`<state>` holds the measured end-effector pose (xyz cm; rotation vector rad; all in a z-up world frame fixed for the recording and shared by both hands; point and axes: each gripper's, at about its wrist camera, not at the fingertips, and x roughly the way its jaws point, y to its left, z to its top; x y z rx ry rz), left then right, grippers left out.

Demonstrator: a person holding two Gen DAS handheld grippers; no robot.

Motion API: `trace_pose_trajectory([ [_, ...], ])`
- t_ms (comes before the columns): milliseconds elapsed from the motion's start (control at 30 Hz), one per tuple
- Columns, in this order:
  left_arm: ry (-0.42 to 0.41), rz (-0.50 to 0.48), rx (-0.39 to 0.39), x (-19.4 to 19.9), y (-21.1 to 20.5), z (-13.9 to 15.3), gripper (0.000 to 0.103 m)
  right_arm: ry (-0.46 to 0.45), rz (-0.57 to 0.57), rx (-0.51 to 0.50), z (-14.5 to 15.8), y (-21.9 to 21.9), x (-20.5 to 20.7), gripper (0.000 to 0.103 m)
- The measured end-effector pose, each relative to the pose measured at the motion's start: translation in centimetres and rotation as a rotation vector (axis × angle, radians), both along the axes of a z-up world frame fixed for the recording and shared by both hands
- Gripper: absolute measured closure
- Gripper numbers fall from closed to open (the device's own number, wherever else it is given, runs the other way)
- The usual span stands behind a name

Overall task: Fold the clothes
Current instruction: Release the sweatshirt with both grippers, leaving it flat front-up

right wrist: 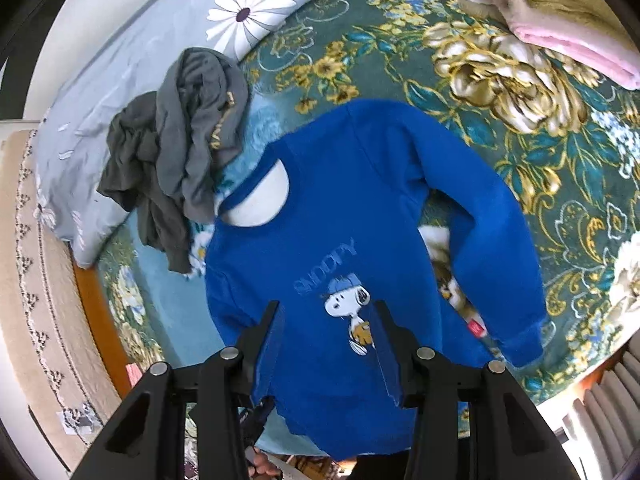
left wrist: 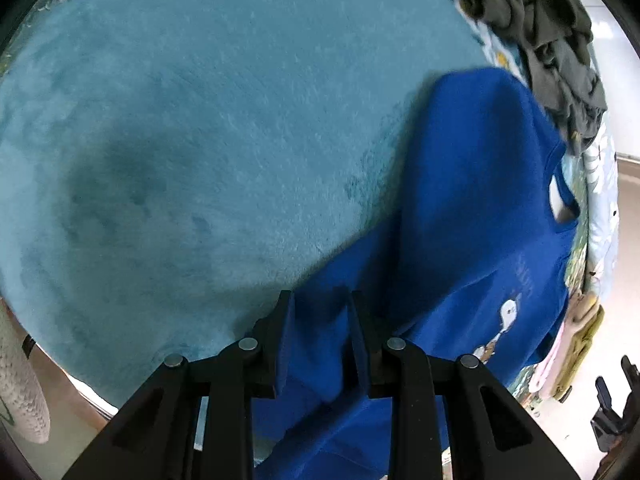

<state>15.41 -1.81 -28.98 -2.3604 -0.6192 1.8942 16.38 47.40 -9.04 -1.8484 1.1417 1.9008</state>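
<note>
Over the bed point(right wrist: 500, 92), both grippers' fingers point(left wrist: 362, 344) point(right wrist: 386, 344) clamp a blue sweatshirt point(right wrist: 340, 208); grey clothes point(right wrist: 180, 152) lie beside it.

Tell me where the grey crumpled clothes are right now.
In the right wrist view the grey crumpled clothes lie upper left on the daisy-print pillow's edge, just beyond the blue sweatshirt's collar.

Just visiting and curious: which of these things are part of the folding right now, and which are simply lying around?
In the job: blue sweatshirt, left gripper, right gripper.
Lying about: grey clothes, daisy pillow, pink blanket.
</note>
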Motion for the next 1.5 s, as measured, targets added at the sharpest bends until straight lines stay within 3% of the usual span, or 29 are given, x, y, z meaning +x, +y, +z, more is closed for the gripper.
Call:
trace_pose_trajectory([
  [200, -0.005, 0.012, -0.029, -0.1, 0.2, -0.3, 0.078, -0.017, -0.041, 0.009, 0.3, -0.2, 0.6, 0.055],
  [267, -0.001, -0.013, -0.038, -0.2, 0.5, -0.1, 0.091, -0.014, -0.045, 0.004, 0.4, -0.8, 0.4, 0.055],
  [367, 0.008, -0.051, -0.04, -0.4, 0.8, 0.3, 0.098, -0.007, -0.036, -0.003, 0.7, -1.8, -0.2, 0.055],
  [600, 0.081, -0.053, -0.023, -2.4, -1.8, 3.6, 0.1, 0.009, -0.03, -0.023, 1.1, -3.8, -1.0, 0.055],
  [733, 0.168, -0.049, -0.093, -5.2, -5.6, 6.5, 0.1, 0.026, -0.037, -0.029, 1.6, -4.3, -1.5, 0.055],
  [933, 0.241, 0.042, -0.2, -10.7, -13.1, 9.9, 0.1, 0.049, -0.076, -0.033, 2.3, -4.5, -2.2, 0.055],
  [1100, 0.273, 0.026, -0.296, -13.9, -16.4, 10.6, 0.103, 0.054, -0.092, -0.023, 2.8, -4.7, -2.4, 0.055],
  [1267, 0.258, 0.093, -0.286, -15.1, -18.4, 9.8, 0.103, 0.053, -0.119, -0.013, 3.1, -4.6, -2.0, 0.055],
  [1500, 0.235, 0.162, -0.131, -15.6, -17.1, 11.0, 0.103, 0.081, -0.155, -0.003, 4.2, -3.8, -0.8, 0.055],
])
